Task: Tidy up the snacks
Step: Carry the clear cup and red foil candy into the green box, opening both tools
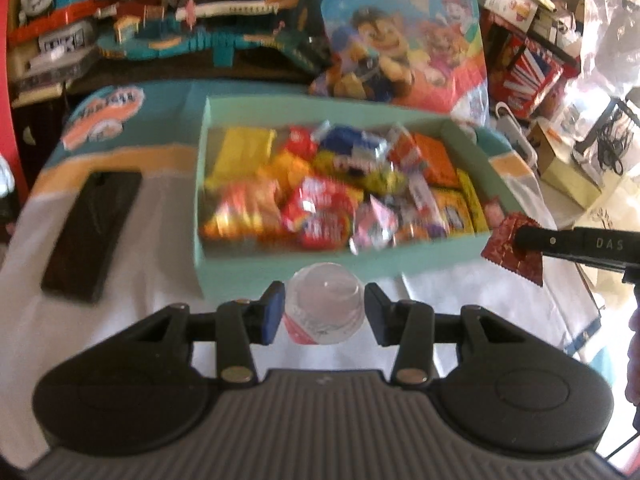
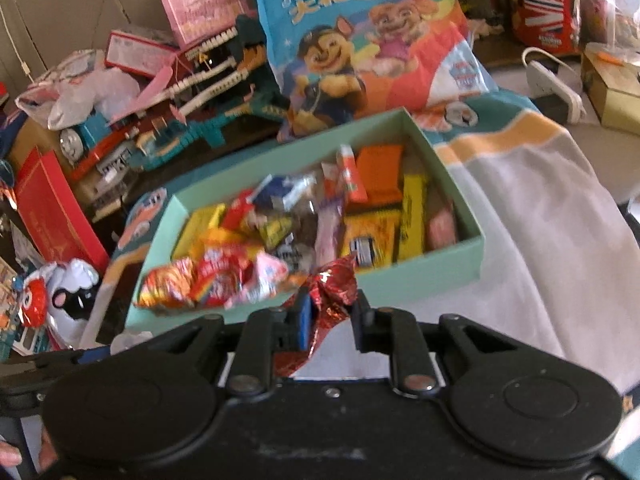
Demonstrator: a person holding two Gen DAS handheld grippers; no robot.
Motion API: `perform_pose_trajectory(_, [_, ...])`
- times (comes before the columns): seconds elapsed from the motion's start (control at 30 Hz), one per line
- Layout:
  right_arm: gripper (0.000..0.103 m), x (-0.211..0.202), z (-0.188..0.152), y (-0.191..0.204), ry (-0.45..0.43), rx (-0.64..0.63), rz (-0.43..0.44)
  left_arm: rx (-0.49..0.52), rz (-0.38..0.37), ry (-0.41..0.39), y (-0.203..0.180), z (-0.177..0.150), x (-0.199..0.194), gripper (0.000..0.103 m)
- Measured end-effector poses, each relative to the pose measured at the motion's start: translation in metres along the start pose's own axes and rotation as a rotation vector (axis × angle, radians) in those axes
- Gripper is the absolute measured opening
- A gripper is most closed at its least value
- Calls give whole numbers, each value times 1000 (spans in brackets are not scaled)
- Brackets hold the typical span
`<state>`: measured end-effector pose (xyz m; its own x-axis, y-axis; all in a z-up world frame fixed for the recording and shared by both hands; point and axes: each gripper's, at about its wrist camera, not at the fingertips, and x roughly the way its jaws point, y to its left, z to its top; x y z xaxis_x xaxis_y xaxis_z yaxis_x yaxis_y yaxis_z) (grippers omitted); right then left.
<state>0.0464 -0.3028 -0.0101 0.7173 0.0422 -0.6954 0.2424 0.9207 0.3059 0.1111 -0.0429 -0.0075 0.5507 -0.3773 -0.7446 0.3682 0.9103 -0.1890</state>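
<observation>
The green box point(image 1: 280, 258) stands on the cloth-covered tabletop point(image 1: 132, 336), open at the top and already crowded with wrapped snacks; its card walls are judged stiff enough to push by a side but too wide for the jaws. In front of its near wall, the left gripper point(image 1: 324, 312) holds a small clear cup point(image 1: 325, 304) with the jaws closed against its sides. The cup is judged light, smooth and easily crushed, so hold it low on the wall with modest pressure. At the box's near right corner, the right gripper point(image 2: 332, 320) has its jaws nearly closed on a red foil packet point(image 2: 334, 282), which hangs just over the near wall. The packet is judged very light, crinkly and slippery; pinch it at a sealed edge. The big cartoon bag point(image 2: 360, 40) behind the box carries Chinese characters. The right gripper's arm reads "DAS". Snack labels are too blurred to read.
</observation>
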Motion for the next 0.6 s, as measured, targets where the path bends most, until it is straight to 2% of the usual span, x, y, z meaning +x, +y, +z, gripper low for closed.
perform_pose_trajectory(0.13, [20,9,22,1,-23,14,2,8,23,-44,3,29,1,42])
perform_pose_trajectory(0.33, [20,23,51,-8,-59,53,-13,2,38,-58,9,64,19,42])
perform_pose_trajectory(0.6, [21,52,73,-26,-57,81,-31,9,57,-19,9,71,51,43])
